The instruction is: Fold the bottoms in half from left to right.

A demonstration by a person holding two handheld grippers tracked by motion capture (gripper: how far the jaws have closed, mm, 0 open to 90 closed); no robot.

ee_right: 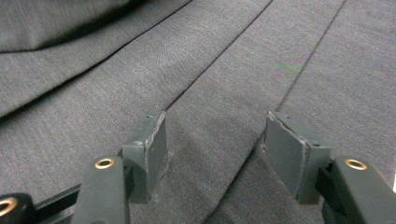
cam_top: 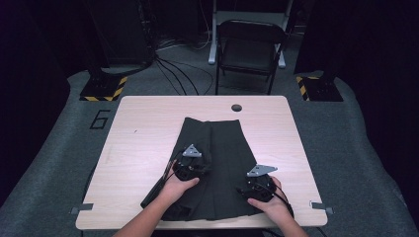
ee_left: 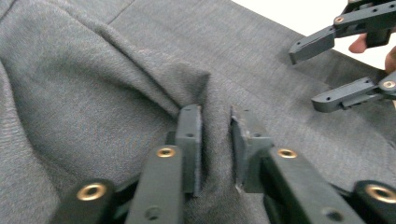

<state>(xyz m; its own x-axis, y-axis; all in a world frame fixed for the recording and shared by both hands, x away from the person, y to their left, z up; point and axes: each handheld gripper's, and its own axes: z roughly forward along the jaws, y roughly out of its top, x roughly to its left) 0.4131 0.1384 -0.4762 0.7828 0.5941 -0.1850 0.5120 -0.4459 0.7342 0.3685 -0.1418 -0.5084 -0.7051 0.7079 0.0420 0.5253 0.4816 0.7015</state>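
Grey skirt (ee_left: 116, 84) fold lies between left tongs (ee_left: 215, 140).

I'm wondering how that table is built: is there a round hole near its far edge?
Yes, the high view shows a small dark round hole in the pale wooden table, just beyond the dark pleated skirt.

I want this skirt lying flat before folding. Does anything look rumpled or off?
Yes. The dark pleated skirt has a raised ridge of cloth bunched between the left gripper pads; near the right gripper its pleats lie flat.
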